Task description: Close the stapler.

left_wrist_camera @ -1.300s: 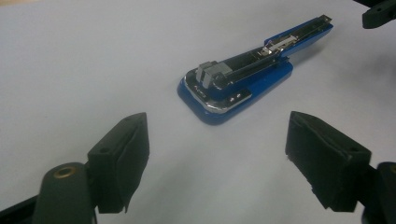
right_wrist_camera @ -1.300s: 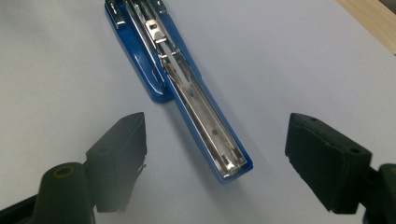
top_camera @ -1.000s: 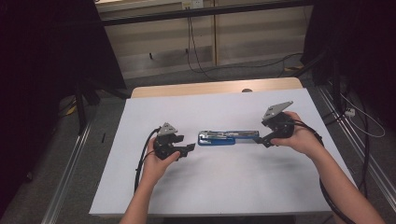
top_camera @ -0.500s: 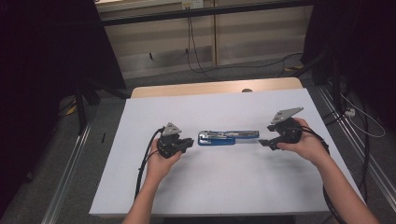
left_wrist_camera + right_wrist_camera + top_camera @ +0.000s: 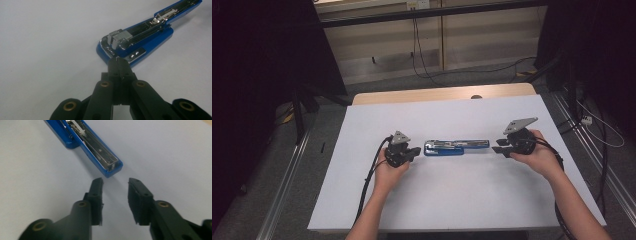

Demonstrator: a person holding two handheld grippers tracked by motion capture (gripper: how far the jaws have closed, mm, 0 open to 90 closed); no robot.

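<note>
**Stapler lies open between your two grippers**

White sheeting covers the tabletop (image 5: pixel 452 200), with a strip of bare wood at its far edge and dark curtains to either side. Take the stapler (image 5: pixel 456 147) as your landmark: it is blue, folded out flat, and lies near the middle of the sheet with its metal staple channel facing up.

Your left gripper (image 5: pixel 413 151) sits just off the stapler's wider end. Its jaws are pressed together with nothing between them, and in the left gripper view their tips (image 5: pixel 119 65) come right up to that end; you cannot tell whether they touch it.

Your right gripper (image 5: pixel 499 149) sits just off the stapler's narrow end. Its jaws have just been closing and stand at a narrow gap, empty, their tips (image 5: pixel 115 182) short of the blue end (image 5: pixel 110 167).
</note>
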